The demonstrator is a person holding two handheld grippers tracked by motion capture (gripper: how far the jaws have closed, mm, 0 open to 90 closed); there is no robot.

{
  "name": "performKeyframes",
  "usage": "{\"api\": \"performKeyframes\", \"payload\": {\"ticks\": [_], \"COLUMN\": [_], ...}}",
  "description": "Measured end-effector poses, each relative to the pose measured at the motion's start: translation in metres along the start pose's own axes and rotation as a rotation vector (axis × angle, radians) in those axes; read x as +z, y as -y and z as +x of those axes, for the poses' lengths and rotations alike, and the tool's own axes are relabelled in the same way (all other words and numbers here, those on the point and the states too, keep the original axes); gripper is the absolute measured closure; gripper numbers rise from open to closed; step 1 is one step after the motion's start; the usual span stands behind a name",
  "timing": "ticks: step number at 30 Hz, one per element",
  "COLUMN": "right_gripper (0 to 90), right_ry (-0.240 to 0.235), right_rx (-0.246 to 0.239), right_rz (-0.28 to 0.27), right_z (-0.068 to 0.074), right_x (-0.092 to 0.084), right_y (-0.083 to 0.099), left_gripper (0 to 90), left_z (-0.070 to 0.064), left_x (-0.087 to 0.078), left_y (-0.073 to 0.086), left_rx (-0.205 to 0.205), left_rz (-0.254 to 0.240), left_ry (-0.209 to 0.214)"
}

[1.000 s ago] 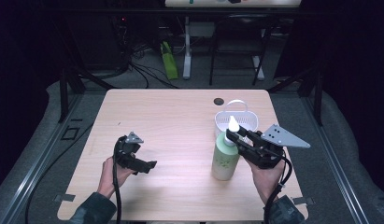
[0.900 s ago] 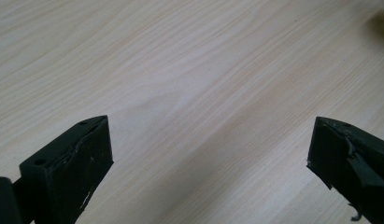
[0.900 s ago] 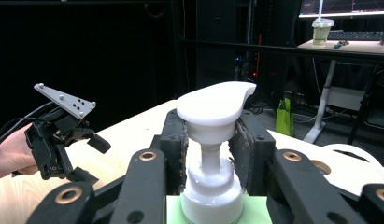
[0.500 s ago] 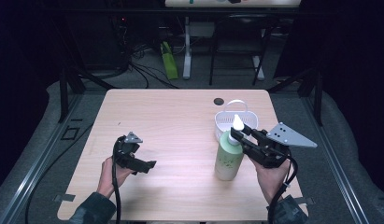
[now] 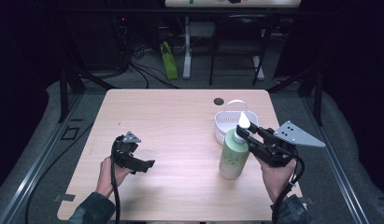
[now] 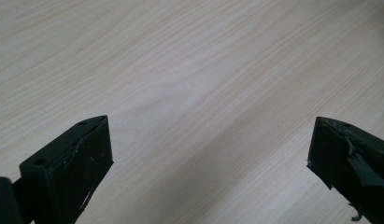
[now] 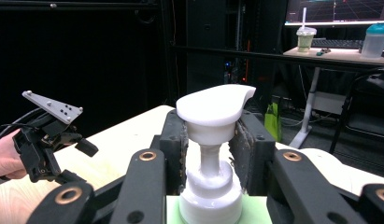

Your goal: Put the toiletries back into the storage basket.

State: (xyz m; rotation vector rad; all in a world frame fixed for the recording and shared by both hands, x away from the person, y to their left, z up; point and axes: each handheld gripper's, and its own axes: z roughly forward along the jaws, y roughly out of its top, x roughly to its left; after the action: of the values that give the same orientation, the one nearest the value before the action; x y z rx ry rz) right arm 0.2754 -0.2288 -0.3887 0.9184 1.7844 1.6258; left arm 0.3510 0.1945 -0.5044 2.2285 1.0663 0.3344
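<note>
The light wooden table (image 5: pixel 180 121) carries a white plastic basket with a hoop handle (image 5: pixel 227 122) near its far right part, seen from the high view. Just in front of the basket stands the pale green pump bottle (image 5: pixel 233 158), upright on the table, white pump on top. The right gripper (image 5: pixel 245 135) is clamped on its neck; the right gripper view shows the white pump head (image 7: pixel 213 109) between the closed-in pads. The left gripper (image 5: pixel 145 164) rests well apart at the near left, and the left gripper view shows its jaws standing wide apart over bare wood.
</note>
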Motion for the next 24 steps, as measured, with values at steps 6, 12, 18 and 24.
{"api": "performKeyframes", "payload": {"ticks": [6, 12, 18, 24], "right_gripper": [67.4, 67.4, 67.4, 67.4], "right_ry": [0.007, 0.017, 0.023, 0.034], "right_rx": [-0.002, 0.002, -0.004, -0.005], "right_rz": [-0.004, -0.014, -0.013, -0.009], "right_z": [-0.001, -0.003, -0.006, -0.008], "right_x": [-0.002, -0.006, -0.009, -0.011], "right_y": [-0.001, -0.005, -0.008, -0.010], "left_gripper": [0.0, 0.0, 0.0, 0.0], "left_z": [0.001, 0.003, 0.003, 0.004], "left_x": [-0.001, -0.001, 0.000, -0.001], "left_y": [0.000, 0.001, 0.001, 0.002], "left_rx": [-0.002, -0.007, -0.008, -0.016], "left_rz": [0.002, 0.001, 0.019, 0.012], "left_ry": [0.001, -0.002, -0.010, -0.011]}}
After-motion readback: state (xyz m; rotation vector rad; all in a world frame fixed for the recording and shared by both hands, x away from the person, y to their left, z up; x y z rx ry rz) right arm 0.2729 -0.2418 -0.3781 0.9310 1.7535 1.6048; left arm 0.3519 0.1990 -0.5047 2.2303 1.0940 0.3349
